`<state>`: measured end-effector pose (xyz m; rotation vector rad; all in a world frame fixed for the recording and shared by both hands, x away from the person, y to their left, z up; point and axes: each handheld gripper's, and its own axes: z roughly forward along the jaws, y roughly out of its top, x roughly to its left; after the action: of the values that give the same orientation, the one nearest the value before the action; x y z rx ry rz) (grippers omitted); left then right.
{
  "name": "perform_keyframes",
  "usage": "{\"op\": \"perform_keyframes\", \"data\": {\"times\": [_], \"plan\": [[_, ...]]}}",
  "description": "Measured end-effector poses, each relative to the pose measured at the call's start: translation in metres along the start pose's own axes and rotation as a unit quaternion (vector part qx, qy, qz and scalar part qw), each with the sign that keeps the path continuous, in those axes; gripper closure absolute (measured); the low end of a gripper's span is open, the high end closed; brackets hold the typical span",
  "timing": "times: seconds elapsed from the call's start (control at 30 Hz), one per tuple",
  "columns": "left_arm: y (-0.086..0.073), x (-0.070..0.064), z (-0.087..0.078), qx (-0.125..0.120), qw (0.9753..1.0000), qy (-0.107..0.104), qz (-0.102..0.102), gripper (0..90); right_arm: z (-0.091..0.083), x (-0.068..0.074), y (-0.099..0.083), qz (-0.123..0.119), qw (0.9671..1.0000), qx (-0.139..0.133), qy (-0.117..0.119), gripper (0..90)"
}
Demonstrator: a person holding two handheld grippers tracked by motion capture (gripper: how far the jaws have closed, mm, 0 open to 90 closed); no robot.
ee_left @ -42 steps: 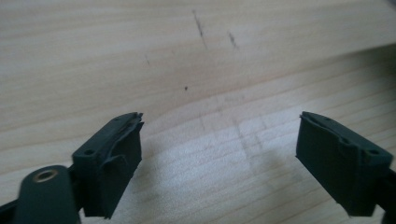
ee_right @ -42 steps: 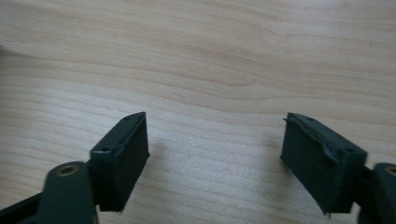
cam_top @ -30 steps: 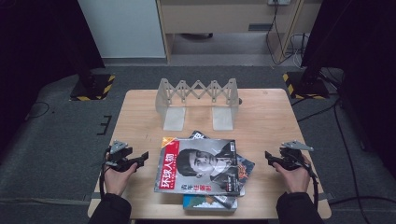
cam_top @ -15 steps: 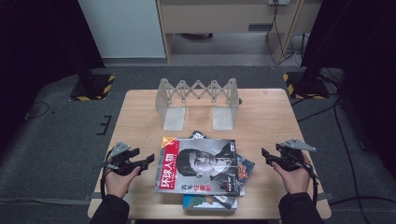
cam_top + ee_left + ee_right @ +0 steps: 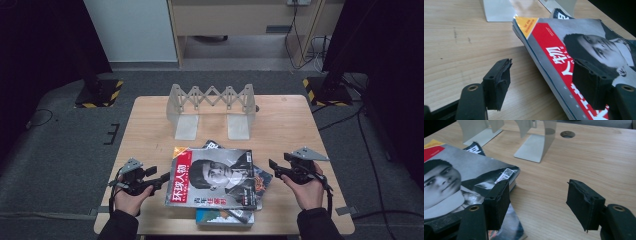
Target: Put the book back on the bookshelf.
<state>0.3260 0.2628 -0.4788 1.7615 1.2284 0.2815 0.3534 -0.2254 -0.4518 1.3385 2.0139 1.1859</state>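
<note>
High view showed three stacked magazines point(image 5: 215, 182) on the table point(image 5: 295, 125), and one bookend rack point(image 5: 212, 107). Left gripper point(image 5: 162, 178) and right gripper point(image 5: 273, 167) flanked them, fingers apart.

Your left gripper point(image 5: 162, 179) sits low at your left side, jaws wide apart, pointing inward to the right. Your right gripper point(image 5: 273, 167) mirrors it, jaws spread, pointing left, both hands gripping from below.
</note>
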Motion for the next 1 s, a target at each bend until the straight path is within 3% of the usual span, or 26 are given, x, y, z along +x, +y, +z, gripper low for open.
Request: {"op": "perform_keyframes", "data": {"times": [0.4,0.73,1.0], "plan": [[-0.008,-0.011,0.005,0.023,0.9992,-0.031,-0.014,33.4,0.008,0.028,0.003,-0.016,0.9994,0.004,0.031,34.2],[-0.014,-0.016,0.010,0.047,0.9977,-0.044,-0.020,33.0,0.021,0.044,-0.003,-0.030,0.9978,0.027,0.053,34.0],[-0.019,-0.017,0.017,0.072,0.9952,-0.060,-0.028,30.5,0.033,0.056,-0.013,-0.038,0.9954,0.051,0.072,34.0]]}}
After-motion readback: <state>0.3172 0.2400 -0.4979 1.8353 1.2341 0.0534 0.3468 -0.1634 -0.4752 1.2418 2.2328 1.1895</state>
